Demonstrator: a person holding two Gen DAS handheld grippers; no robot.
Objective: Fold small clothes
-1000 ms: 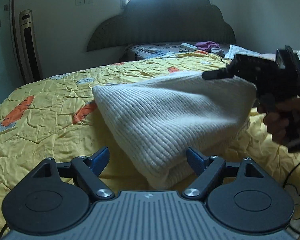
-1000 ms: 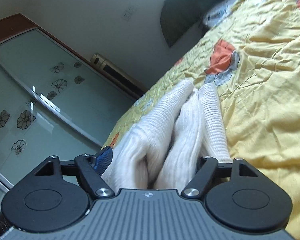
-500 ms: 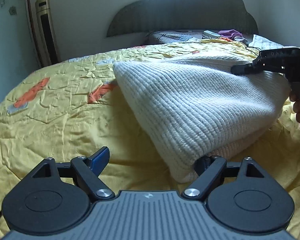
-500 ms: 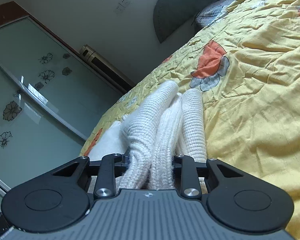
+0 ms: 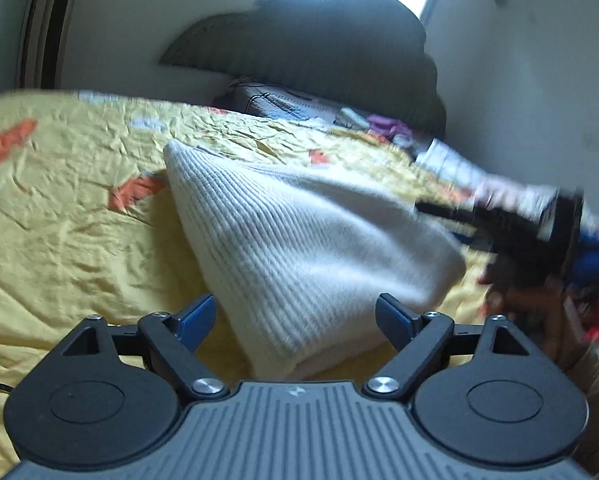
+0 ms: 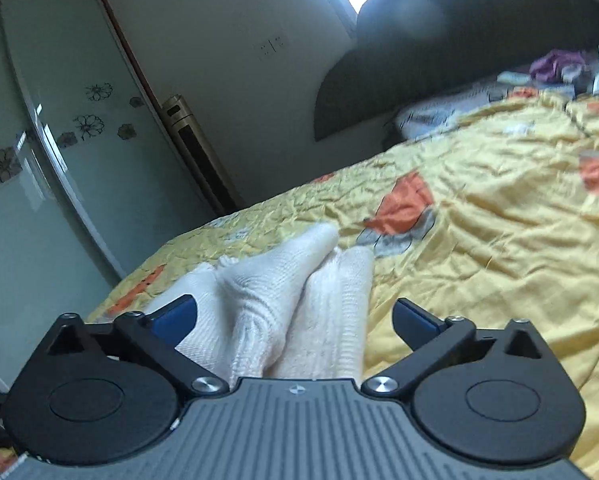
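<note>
A white ribbed knit garment lies folded on the yellow bedspread. My left gripper is open, its blue-padded fingers on either side of the garment's near corner. My right gripper is open too, with the garment's bunched folds lying between its fingers. The right gripper also shows blurred in the left wrist view at the garment's far right edge.
A dark headboard and a pillow stand at the head of the bed. Other clothes lie near the pillow. A glass wardrobe door and a tall standing unit are beside the bed.
My right gripper was shut on the garment's folds and has opened. My left gripper has stayed open and has shifted, so the garment's corner now lies between its fingers.
</note>
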